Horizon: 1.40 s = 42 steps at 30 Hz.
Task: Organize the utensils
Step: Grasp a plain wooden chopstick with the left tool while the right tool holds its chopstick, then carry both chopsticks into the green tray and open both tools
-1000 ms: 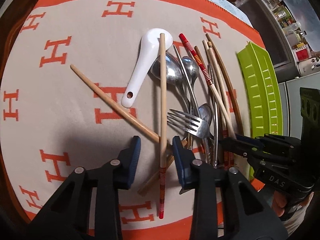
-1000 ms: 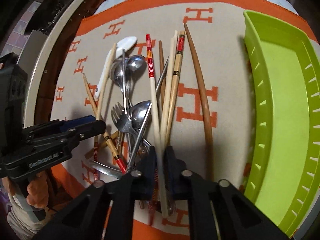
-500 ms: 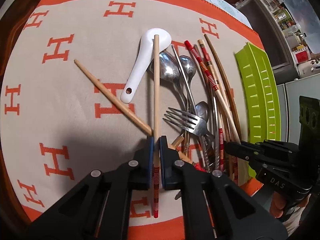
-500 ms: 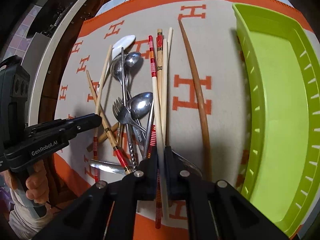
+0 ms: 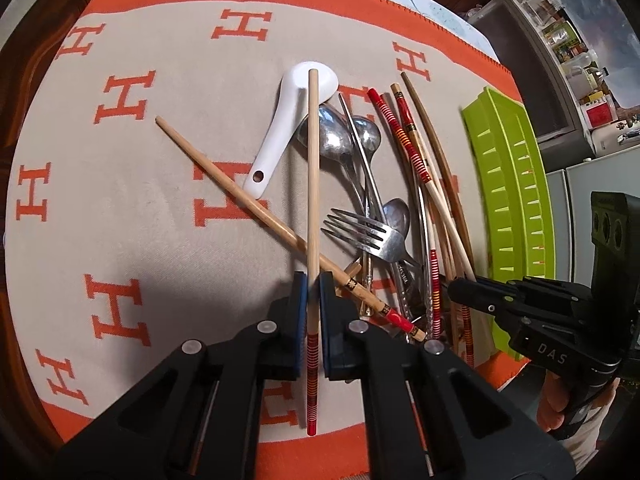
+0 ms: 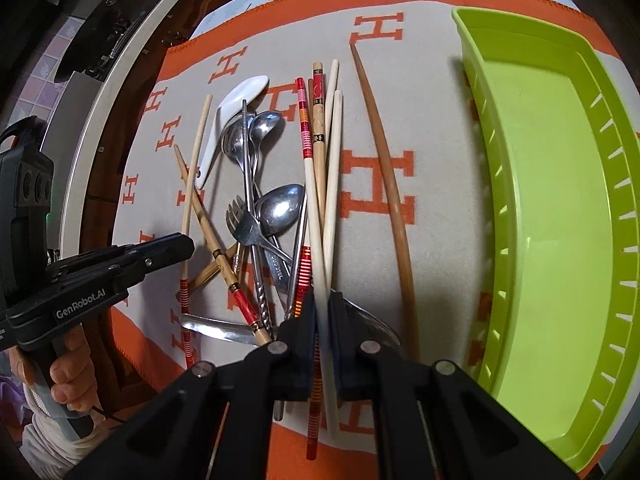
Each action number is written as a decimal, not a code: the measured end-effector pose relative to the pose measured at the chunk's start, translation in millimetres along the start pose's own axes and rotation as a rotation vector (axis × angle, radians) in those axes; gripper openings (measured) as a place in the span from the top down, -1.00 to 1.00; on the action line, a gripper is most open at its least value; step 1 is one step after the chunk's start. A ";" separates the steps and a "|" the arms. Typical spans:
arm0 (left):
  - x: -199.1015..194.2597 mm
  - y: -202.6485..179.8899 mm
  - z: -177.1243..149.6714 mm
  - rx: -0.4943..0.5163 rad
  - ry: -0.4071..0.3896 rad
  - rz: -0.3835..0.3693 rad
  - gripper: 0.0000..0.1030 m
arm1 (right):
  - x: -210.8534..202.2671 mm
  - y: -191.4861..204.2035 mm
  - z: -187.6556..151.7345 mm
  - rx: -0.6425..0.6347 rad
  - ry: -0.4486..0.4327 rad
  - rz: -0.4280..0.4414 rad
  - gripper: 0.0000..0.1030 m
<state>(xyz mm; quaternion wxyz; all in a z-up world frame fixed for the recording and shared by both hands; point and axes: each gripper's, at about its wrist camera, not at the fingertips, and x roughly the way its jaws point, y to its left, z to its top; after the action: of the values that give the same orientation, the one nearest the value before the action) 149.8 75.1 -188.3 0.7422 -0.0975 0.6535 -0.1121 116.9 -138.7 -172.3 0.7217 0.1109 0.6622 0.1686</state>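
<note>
My left gripper [image 5: 313,292] is shut on a pale chopstick with a red-striped end [image 5: 313,184]; its far tip lies over a white ceramic spoon [image 5: 288,120]. A second wooden chopstick [image 5: 224,176] crosses under it. In the right wrist view, my right gripper [image 6: 323,312] is shut on pale chopsticks [image 6: 334,184] that cross at the jaws. Left of them lies a heap of metal spoons [image 6: 280,208], a fork [image 6: 240,224] and more chopsticks. The left gripper [image 6: 184,246] and its chopstick [image 6: 192,184] show at the left there.
Everything lies on a beige cloth with orange H marks [image 5: 140,208]. A lime-green slotted tray [image 6: 540,200] stands at the right, with a long brown chopstick [image 6: 390,184] between it and the heap. A hand [image 6: 68,376] holds the left gripper's handle.
My left gripper, open a second ago, has shut on the red-ended chopstick and holds it. The right gripper stays shut on its chopsticks, which have swung straighter.
</note>
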 end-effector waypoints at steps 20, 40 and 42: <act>-11.1 7.0 -8.8 -0.013 0.001 -0.024 0.92 | 0.4 -1.3 -4.5 0.018 0.027 -0.011 0.85; -52.6 -32.8 -13.8 0.066 -0.075 -0.045 0.92 | -66.5 2.5 -31.5 -0.010 -0.188 0.037 0.91; -58.0 -45.1 -14.9 0.088 -0.086 -0.049 0.92 | -77.0 -5.0 -38.4 0.007 -0.217 0.046 0.91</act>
<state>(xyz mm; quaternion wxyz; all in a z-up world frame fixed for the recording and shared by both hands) 126.3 49.0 -122.1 0.7703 -0.0858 0.6127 -0.1545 74.2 -175.8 -107.2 0.7848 0.1462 0.5780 0.1695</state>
